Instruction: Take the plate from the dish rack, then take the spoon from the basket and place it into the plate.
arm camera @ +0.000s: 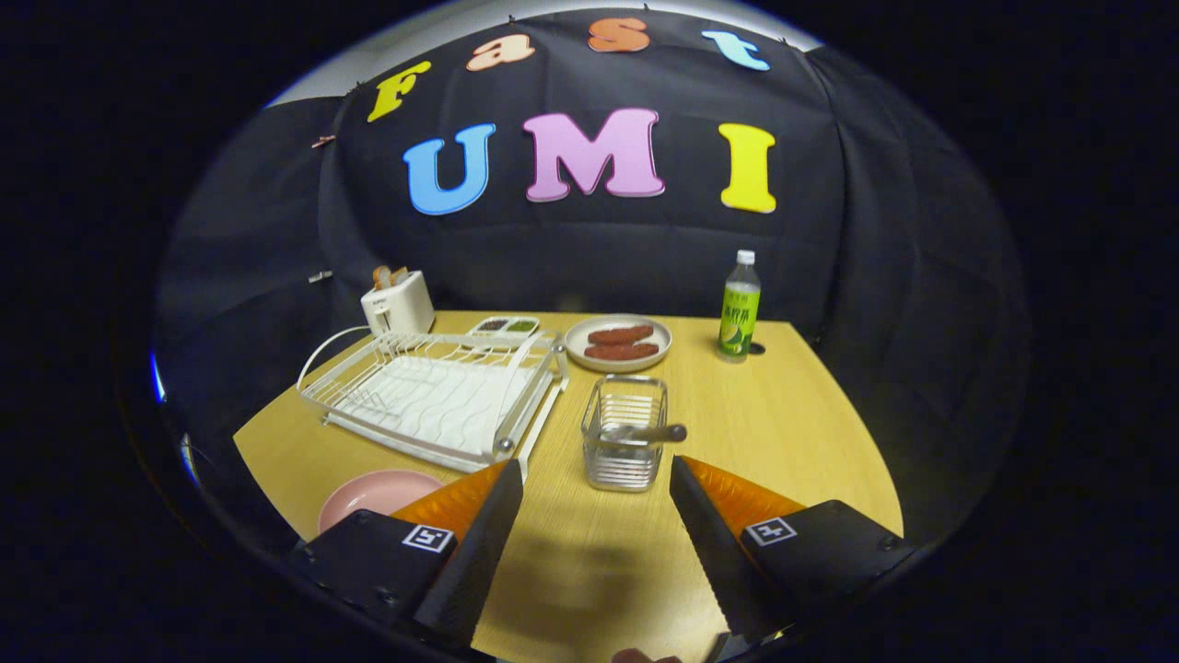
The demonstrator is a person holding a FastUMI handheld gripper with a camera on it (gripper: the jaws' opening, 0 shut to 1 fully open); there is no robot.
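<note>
Pink round plate (378, 493) lies flat on the light wooden table (792, 433), off to the left of the gripper's left finger and partly hidden behind it. Beyond the plate stands the white wire dish rack (437, 396) on its white ridged drip tray, with nothing in its slots. A white toaster (398, 302) with two slices sticking out of it sits behind the rack's far corner, and a small white two-part dish (504, 325) of dark and green fillings sits just past the rack's far rim. The gripper (596, 474) hovers above the table with its fingers spread wide apart, holding nothing. Just ahead of the gap between them, a little nearer the right finger, stands the small clear wire basket (624, 431); the metal spoon (645, 433) lies in it, its handle end poking out over the basket's right rim. Farther back, a pale round plate (617, 343) carries two reddish-brown sausages. To its right stands a clear plastic bottle (740, 307) with a green label and white cap.
</note>
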